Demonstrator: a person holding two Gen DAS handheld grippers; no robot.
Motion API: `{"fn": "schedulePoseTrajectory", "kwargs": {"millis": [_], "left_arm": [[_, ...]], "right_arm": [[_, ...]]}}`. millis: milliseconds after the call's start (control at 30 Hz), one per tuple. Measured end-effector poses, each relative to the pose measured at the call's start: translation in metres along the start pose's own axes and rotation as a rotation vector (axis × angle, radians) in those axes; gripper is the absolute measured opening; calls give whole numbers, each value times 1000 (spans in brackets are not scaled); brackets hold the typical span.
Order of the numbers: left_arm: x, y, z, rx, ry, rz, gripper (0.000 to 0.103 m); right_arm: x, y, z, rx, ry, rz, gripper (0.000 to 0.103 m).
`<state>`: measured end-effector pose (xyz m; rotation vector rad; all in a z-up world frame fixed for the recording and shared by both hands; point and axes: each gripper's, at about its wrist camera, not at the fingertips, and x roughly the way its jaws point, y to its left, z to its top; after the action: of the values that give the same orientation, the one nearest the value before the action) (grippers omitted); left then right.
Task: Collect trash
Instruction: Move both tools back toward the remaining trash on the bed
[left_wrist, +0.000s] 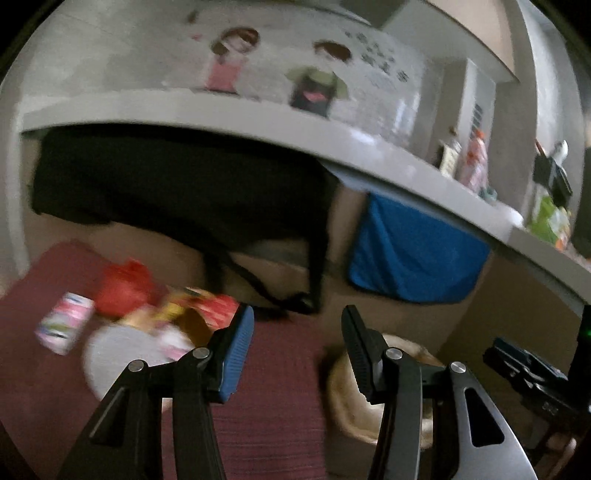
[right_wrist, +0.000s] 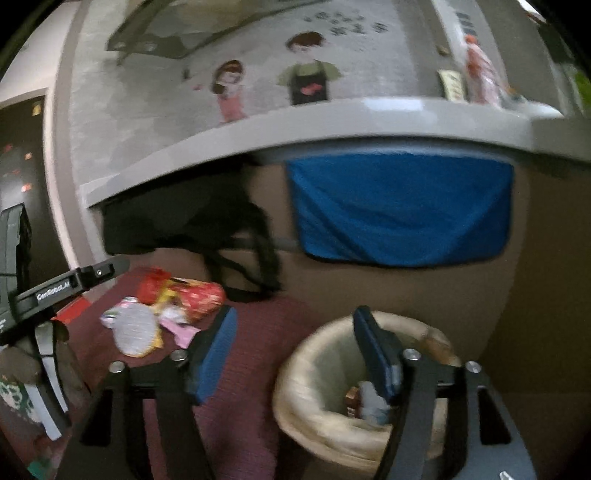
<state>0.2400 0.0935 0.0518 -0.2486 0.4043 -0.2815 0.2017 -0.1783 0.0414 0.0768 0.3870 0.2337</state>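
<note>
In the left wrist view, a blurred pile of trash lies on the dark red mat (left_wrist: 273, 369): a pink and white can (left_wrist: 64, 323), a red bag (left_wrist: 125, 288), a red and yellow wrapper (left_wrist: 207, 306) and a white round piece (left_wrist: 122, 354). My left gripper (left_wrist: 297, 321) is open and empty, right of the pile. The cream-lined bin (right_wrist: 314, 369) stands under my right gripper (right_wrist: 295, 321), which is open and empty. Some trash (right_wrist: 365, 402) lies inside the bin. The right wrist view shows the pile (right_wrist: 166, 306) at the left, with the left gripper's body (right_wrist: 74, 284) near it.
A grey counter (right_wrist: 332, 125) runs across the back, against a wall with cartoon stickers. A blue cloth (right_wrist: 399, 206) and a black bag (right_wrist: 192, 221) hang below the counter. Bottles and packets (left_wrist: 476, 162) stand on the counter at the right.
</note>
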Motion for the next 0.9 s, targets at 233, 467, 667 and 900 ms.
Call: {"fn": "schedulePoseTrajectory", "kwargs": {"millis": [233, 467, 667, 900], "left_arm": [[-60, 82, 17, -34, -65, 148, 51], [-95, 152, 12, -78, -75, 225, 51], [-84, 186, -9, -107, -16, 178, 51], [-43, 199, -29, -136, 69, 44, 51]], "right_arm": [[18, 82, 10, -80, 10, 134, 69], [63, 148, 4, -136, 100, 217, 69], [95, 175, -7, -199, 156, 224, 69], [140, 168, -15, -175, 232, 225, 69]]}}
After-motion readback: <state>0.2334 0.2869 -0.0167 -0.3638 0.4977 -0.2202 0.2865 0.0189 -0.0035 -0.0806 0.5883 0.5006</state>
